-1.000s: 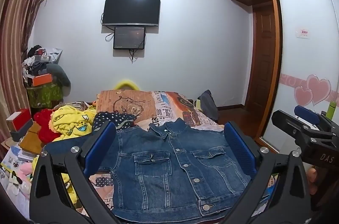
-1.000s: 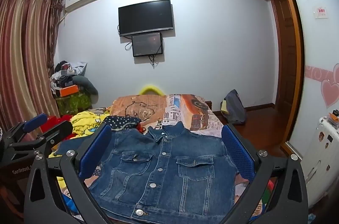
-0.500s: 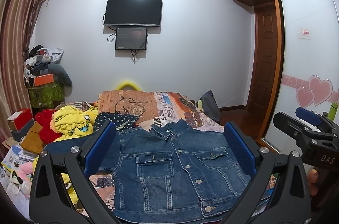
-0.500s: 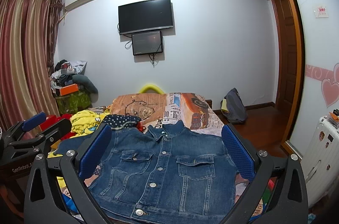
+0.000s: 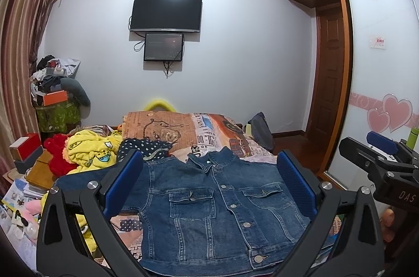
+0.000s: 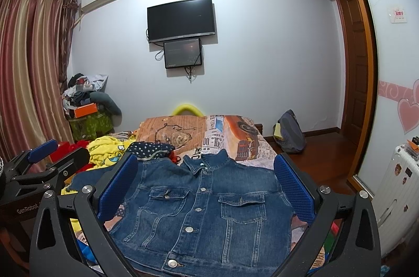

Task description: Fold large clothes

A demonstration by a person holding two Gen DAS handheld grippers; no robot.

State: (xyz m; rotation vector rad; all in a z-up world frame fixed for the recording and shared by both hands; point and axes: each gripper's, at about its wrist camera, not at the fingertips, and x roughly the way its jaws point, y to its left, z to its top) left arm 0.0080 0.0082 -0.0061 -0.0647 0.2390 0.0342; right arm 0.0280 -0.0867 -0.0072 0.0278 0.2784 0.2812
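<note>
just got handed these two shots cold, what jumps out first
A blue denim jacket lies buttoned and front-up on the bed, filling the near middle of both views. It is framed by the open blue-padded fingers of the left gripper and the right gripper, neither touching it. Behind, a dark TV hangs on the far wall, and a yellow cartoon garment is heaped left of the jacket.

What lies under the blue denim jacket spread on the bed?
Under the blue denim jacket a newspaper-print bedsheet shows past the collar, and a dark polka-dot cloth pokes out at its left shoulder. Whatever lies beneath the jacket's middle is covered.
</note>
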